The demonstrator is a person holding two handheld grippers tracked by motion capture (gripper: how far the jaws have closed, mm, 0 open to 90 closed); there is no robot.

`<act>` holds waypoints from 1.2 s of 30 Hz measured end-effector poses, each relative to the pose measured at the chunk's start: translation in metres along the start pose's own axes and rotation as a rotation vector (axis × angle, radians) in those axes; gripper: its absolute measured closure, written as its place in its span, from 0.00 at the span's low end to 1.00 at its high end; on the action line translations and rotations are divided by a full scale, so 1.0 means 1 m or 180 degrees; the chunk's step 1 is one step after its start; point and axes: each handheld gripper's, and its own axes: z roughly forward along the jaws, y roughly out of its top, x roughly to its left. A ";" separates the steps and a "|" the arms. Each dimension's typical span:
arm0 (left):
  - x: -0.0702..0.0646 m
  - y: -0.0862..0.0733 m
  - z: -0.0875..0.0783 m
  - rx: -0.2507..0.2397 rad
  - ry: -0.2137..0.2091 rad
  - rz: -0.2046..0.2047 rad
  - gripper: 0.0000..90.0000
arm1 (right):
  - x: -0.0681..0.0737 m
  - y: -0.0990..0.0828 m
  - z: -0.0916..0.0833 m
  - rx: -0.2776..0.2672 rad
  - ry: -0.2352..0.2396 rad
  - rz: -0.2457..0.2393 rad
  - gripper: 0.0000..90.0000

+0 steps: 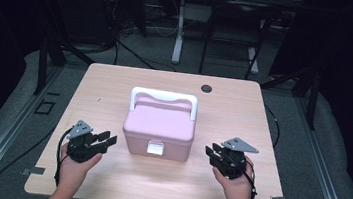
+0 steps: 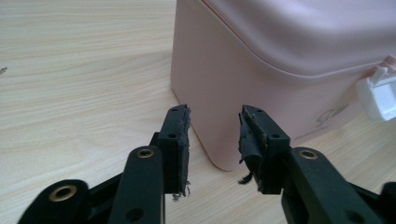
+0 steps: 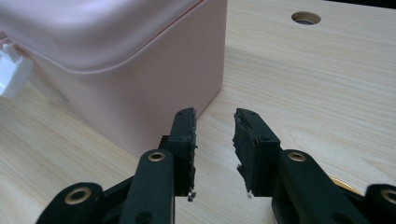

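The left tongs (image 1: 109, 139) and right tongs (image 1: 210, 151) hover low over the pale wooden tabletop (image 1: 116, 80), each with jaws apart and nothing between them. Between them, just beside both, sits the pink plastic lidded box (image 1: 159, 128), shut, its white front latch (image 1: 155, 148) nearest, its white carry handle (image 1: 164, 97) behind.

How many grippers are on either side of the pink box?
2: the left gripper by the pink box's left side, the right gripper by its right side, both open, neither touching it.
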 end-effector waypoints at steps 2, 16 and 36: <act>0.000 0.003 0.001 0.0004 -0.0005 0.0015 0.72 | 0.001 0.001 0.002 0.0000 -0.0004 -0.0009 0.76; -0.001 0.017 0.019 -0.0006 -0.0021 0.0018 0.80 | 0.001 0.004 0.015 -0.0009 -0.0025 0.0038 0.81; -0.005 0.010 0.030 -0.0047 -0.0046 0.0043 0.87 | 0.016 0.002 0.039 -0.0108 0.0068 0.0104 0.83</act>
